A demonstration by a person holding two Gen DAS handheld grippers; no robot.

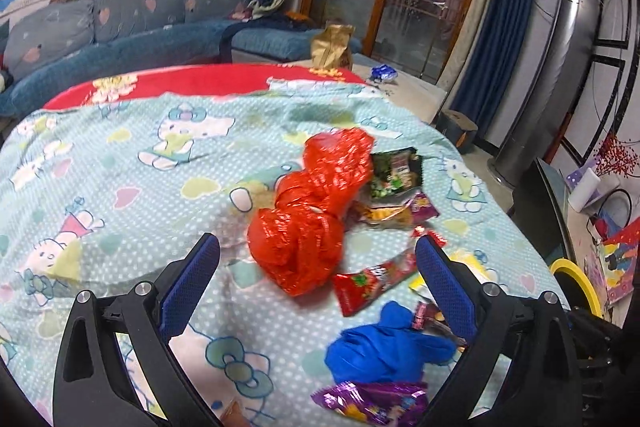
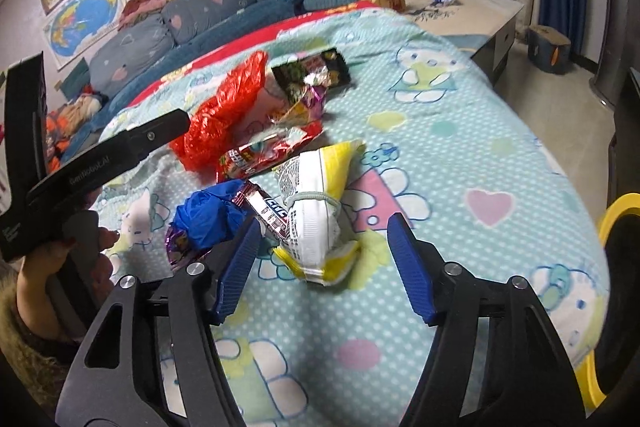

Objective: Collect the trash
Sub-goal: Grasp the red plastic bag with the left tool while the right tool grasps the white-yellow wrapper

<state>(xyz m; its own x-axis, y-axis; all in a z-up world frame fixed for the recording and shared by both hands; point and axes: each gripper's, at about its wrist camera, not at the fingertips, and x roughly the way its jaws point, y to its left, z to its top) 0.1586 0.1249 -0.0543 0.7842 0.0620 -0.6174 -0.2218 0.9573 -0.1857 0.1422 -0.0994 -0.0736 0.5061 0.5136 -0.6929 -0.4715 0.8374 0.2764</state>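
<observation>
From the left wrist, the left tool (image 1: 318,259) gapes wide and empty above a crumpled red plastic bag (image 1: 316,207), lying just ahead between its fingers. A red snack wrapper (image 1: 372,281) and blue glove (image 1: 384,347) lie beside it on the cartoon-print blanket (image 1: 120,187).

From the right wrist, the right tool (image 2: 324,231) is spread wide, holding nothing, a white-and-yellow packet (image 2: 316,211) just ahead. Sofa (image 2: 192,11) behind.

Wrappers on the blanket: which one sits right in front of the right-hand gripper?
The yellow-and-white wrapper. It lies just ahead of the open right gripper, while the red wrapper and blue bag lie off to its left.
</observation>
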